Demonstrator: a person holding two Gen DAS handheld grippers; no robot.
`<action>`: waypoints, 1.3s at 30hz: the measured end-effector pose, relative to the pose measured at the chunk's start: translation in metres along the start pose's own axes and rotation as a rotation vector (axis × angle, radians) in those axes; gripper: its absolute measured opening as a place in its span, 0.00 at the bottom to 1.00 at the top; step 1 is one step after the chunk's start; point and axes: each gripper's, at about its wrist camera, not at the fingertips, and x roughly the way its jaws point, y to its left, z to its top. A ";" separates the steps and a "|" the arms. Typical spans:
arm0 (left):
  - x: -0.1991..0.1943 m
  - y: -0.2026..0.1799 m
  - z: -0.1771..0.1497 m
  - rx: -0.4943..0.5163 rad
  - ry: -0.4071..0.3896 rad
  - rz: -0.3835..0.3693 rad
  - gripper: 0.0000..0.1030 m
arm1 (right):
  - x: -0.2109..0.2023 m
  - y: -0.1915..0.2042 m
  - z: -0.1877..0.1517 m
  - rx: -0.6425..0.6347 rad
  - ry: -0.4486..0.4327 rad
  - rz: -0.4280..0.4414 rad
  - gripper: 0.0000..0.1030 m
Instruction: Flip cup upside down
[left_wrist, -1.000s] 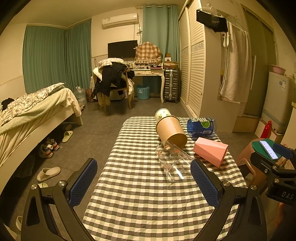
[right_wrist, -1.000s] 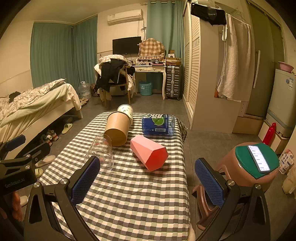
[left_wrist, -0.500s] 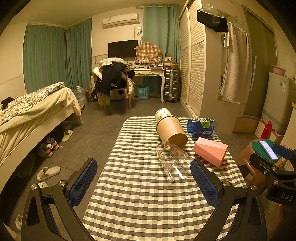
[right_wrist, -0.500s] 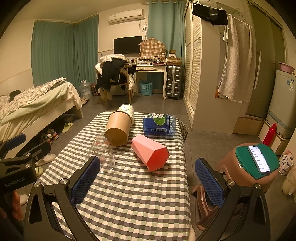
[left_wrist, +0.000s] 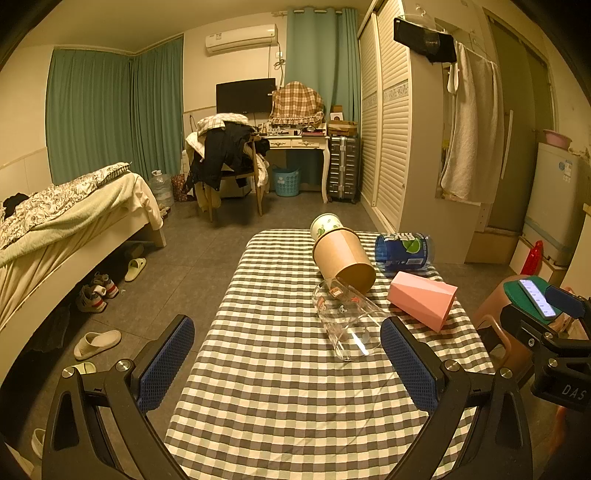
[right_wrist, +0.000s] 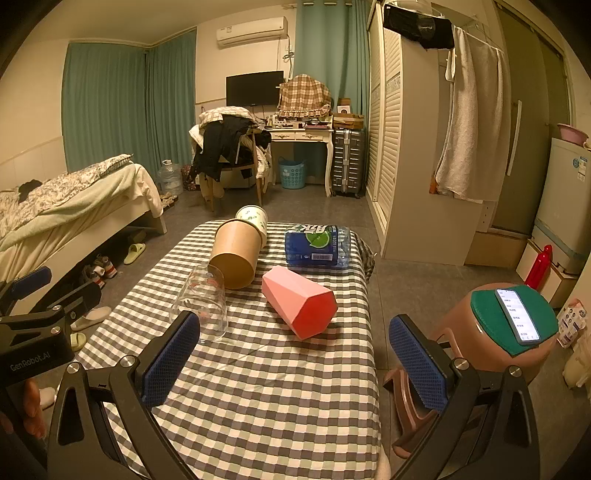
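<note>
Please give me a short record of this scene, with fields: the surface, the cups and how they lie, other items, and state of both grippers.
surface: table with checked cloth
cups: clear glass cup, brown paper cup, pink faceted cup, all lying on their sides; white printed cup behind the brown one
other items: blue bottle pack; phone on stool beside table
left gripper: open, holding nothing
right gripper: open, holding nothing

Left gripper (left_wrist: 286, 363) and right gripper (right_wrist: 295, 360): fingers spread wide, holding nothing, level side by side.
</note>
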 end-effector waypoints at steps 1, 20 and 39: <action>0.000 0.000 0.000 0.000 0.000 -0.001 1.00 | 0.000 0.000 0.000 0.000 0.000 0.001 1.00; 0.002 0.006 -0.001 -0.004 0.006 0.002 1.00 | -0.001 0.001 -0.001 0.000 0.001 0.001 1.00; 0.008 0.005 -0.003 -0.008 0.027 -0.003 1.00 | 0.001 -0.002 -0.001 -0.001 0.006 -0.001 1.00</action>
